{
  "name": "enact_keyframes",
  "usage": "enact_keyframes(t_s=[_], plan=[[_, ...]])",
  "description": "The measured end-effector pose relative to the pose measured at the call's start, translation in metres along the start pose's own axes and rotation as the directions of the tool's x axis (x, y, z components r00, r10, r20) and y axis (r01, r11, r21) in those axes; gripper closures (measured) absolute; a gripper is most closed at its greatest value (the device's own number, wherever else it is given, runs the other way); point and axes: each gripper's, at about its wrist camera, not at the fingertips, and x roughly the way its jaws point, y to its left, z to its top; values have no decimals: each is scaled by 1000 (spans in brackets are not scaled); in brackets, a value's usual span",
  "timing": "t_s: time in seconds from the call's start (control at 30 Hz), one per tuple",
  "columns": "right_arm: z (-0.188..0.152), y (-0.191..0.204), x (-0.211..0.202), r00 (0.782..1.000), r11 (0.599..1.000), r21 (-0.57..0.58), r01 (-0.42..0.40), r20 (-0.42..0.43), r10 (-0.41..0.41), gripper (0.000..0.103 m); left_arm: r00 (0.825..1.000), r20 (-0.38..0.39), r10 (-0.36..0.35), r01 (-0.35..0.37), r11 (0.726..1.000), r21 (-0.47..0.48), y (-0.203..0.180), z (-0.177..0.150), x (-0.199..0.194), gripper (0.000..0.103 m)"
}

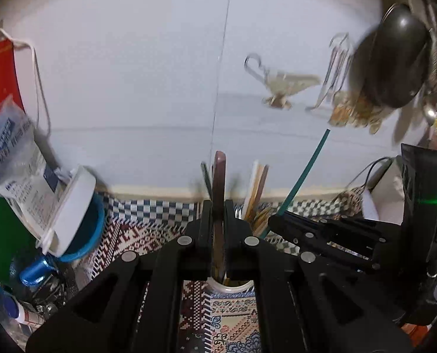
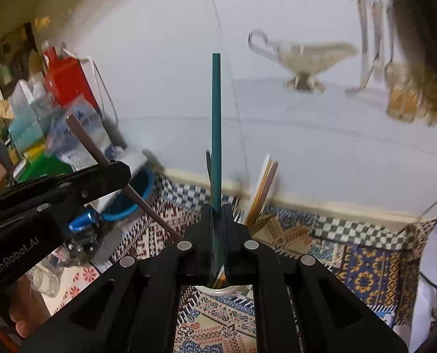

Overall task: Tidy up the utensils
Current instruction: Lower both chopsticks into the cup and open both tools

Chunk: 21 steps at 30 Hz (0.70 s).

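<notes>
In the left wrist view my left gripper point(image 1: 218, 209) is shut on a brown chopstick point(image 1: 219, 176) that stands upright between its jaws. Below the jaws shows the white rim of a cup point(image 1: 233, 287), and several pale chopsticks point(image 1: 258, 188) rise from it. To the right, my right gripper point(image 1: 274, 220) holds a teal chopstick point(image 1: 306, 170) slanting up. In the right wrist view my right gripper point(image 2: 217, 209) is shut on the teal chopstick point(image 2: 216, 123), above the cup point(image 2: 218, 290). My left gripper point(image 2: 122, 172) grips the brown chopstick point(image 2: 89, 141) at the left.
A patterned cloth point(image 2: 351, 264) covers the table. A blue mug point(image 1: 96, 229) with a white tub and packets crowds the left side. On the white wall hang a metal sauce boat point(image 1: 286, 85), hooks and a dark round pan point(image 1: 395, 58). A cable runs at the right.
</notes>
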Motion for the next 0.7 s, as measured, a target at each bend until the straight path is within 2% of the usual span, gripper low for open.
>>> enact_keyframes(t_s=[0.23, 0.43, 0.53, 0.63, 0.7], plan=[[-19, -2, 33, 994, 1000, -17, 10, -105, -12, 98, 995, -104, 14, -17, 1000, -20, 7, -22, 39, 98], [-31, -6, 43, 986, 999, -26, 24, -166, -28, 97, 987, -161, -1, -1, 1000, -17, 5, -34, 52, 98], [-35, -8, 41, 981, 1000, -6, 29, -193, -30, 97, 986, -166, -6, 5, 1000, -5, 4, -37, 48, 98], [-38, -7, 30, 981, 999, 8, 35, -190, -33, 95, 988, -156, -12, 14, 1000, 10, 3, -37, 37, 94], [-39, -6, 17, 983, 999, 15, 45, -177, -41, 90, 990, -140, -13, 15, 1000, 17, 3, -37, 26, 84]])
